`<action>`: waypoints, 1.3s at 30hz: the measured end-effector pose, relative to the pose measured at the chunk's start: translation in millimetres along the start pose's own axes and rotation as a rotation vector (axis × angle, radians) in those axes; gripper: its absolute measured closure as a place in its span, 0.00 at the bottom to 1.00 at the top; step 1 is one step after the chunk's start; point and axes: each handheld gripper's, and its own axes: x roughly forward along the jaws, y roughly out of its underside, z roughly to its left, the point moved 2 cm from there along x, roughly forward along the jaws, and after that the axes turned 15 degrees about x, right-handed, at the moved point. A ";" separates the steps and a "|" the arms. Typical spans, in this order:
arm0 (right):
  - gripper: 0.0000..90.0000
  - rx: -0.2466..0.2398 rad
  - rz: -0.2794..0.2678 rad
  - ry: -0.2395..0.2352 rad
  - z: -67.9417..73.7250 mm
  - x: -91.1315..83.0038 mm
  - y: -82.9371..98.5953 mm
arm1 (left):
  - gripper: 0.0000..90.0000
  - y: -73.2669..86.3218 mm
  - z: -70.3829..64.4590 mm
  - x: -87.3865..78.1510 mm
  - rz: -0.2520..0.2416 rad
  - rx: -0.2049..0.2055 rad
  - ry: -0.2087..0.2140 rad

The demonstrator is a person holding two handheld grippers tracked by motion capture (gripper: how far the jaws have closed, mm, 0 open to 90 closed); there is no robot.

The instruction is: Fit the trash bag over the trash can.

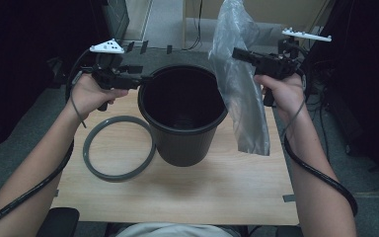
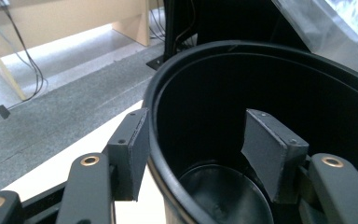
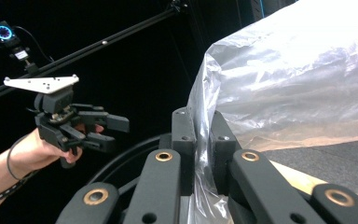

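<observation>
Plastic bag (image 1: 239, 84) hangs pinched between the closed jaws of the right hand-held gripper (image 1: 238, 53), dangling just beside the black bin (image 1: 182, 116) on the tabletop (image 1: 177, 192). The left hand-held gripper (image 2: 193, 149) stands with jaws apart, straddling the bin's near rim, one pad outside, one inside. To do the lining well, I would clamp that rim to steady the bin, then carry the bag over the opening and lower it straight in. A loose ring (image 1: 118, 148) lies below the left hand-held gripper.
</observation>
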 end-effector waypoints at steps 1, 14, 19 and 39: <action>0.95 0.000 0.000 0.000 0.0 0.0 0.0 | 0.46 -1.3 -1.2 1.8 0.006 0.008 0.004; 0.95 -0.022 0.018 -0.045 24.5 23.9 -8.4 | 0.46 -19.6 -13.0 22.4 -0.003 0.022 0.056; 0.95 -0.015 0.028 -0.061 29.4 32.4 -9.0 | 0.46 -24.5 -16.4 31.0 -0.013 0.012 0.084; 0.95 -0.032 0.074 -0.104 55.5 61.2 -14.0 | 0.43 -65.2 -34.8 46.5 -0.120 0.003 0.190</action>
